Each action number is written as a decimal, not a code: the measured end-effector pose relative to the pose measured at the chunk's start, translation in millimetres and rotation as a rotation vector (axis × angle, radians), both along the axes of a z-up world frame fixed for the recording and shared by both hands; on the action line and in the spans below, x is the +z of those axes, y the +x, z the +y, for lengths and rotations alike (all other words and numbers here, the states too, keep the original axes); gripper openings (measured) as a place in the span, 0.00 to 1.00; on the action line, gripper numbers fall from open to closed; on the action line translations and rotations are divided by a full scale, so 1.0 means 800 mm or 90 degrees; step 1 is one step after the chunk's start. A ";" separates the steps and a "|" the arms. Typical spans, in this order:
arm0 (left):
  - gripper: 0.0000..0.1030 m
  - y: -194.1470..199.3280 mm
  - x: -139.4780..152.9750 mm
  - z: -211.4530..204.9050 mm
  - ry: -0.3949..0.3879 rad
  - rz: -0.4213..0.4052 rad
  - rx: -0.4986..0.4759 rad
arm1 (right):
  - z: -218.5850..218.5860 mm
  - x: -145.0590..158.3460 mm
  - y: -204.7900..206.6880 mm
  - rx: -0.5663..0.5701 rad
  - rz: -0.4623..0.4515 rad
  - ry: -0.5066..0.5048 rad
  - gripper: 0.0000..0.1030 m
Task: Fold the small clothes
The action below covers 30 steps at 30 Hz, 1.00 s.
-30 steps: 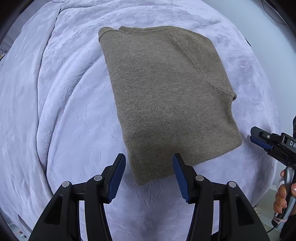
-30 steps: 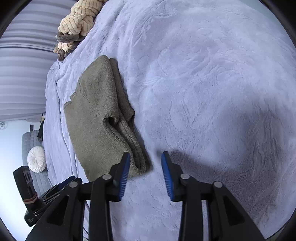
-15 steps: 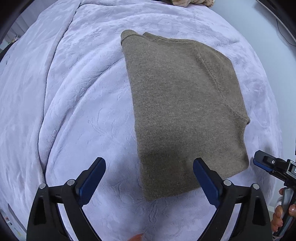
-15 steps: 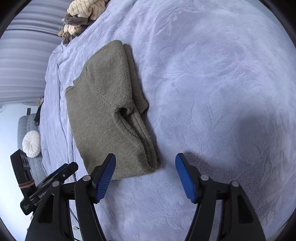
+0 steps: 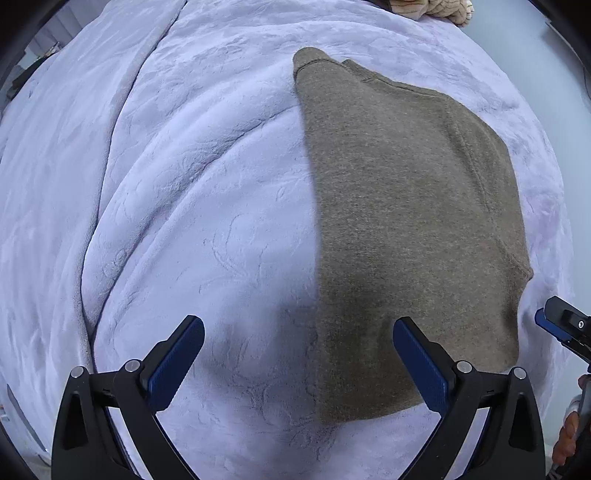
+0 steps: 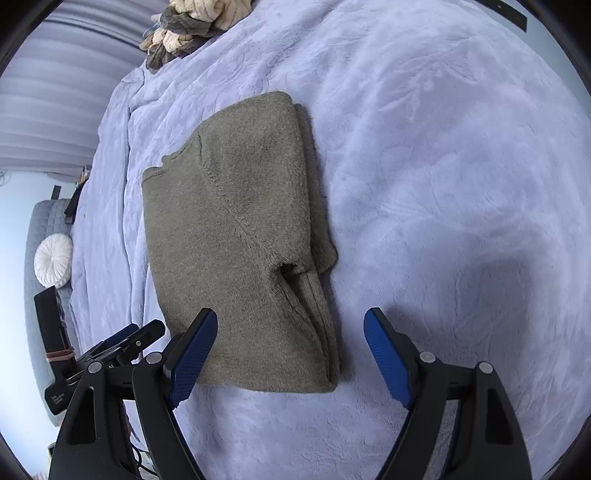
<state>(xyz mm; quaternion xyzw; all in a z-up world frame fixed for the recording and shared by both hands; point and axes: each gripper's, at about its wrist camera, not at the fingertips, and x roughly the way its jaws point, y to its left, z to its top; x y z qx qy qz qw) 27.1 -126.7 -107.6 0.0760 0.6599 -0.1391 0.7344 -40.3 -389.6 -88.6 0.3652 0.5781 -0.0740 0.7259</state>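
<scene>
An olive-brown knitted sweater (image 5: 402,229) lies folded flat on a pale lilac plush blanket (image 5: 184,192). My left gripper (image 5: 298,354) hangs straight above the sweater's near left edge, wide open and holding nothing. In the right wrist view the same sweater (image 6: 240,240) shows its stacked folded layers along the right side. My right gripper (image 6: 290,350) hovers over the sweater's near right corner; its jaws are still opening and the pads touch no cloth. The right gripper's tip (image 5: 561,325) also peeks in at the left view's right edge.
A heap of cream and brown clothes (image 6: 192,26) sits at the blanket's far end. A grey couch with a round white cushion (image 6: 53,258) stands beyond the bed's left side. A person's fingers (image 5: 567,439) show low at the right.
Both grippers have opened wide. The left one slid so the sweater now lies to the right in its view; the right one drew back a little, showing the sweater's near corner between its fingers.
</scene>
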 end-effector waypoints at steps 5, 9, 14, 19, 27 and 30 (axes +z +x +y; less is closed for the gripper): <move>1.00 0.004 -0.010 0.011 -0.013 0.018 0.012 | 0.001 -0.005 0.007 0.011 0.007 -0.001 0.82; 1.00 0.007 -0.016 0.015 -0.016 0.018 0.012 | -0.002 -0.011 0.009 0.010 0.014 0.003 0.82; 1.00 0.018 -0.020 0.013 -0.012 0.014 0.002 | -0.009 -0.017 0.012 0.003 0.019 0.009 0.82; 1.00 0.031 -0.023 0.000 -0.011 0.019 -0.002 | -0.017 -0.020 0.017 -0.006 0.018 0.017 0.82; 1.00 0.056 -0.029 -0.021 -0.039 0.020 -0.008 | -0.025 -0.026 0.026 -0.005 0.021 0.021 0.82; 1.00 0.077 -0.026 -0.021 -0.086 0.022 0.001 | -0.031 -0.028 0.030 -0.008 0.016 0.022 0.82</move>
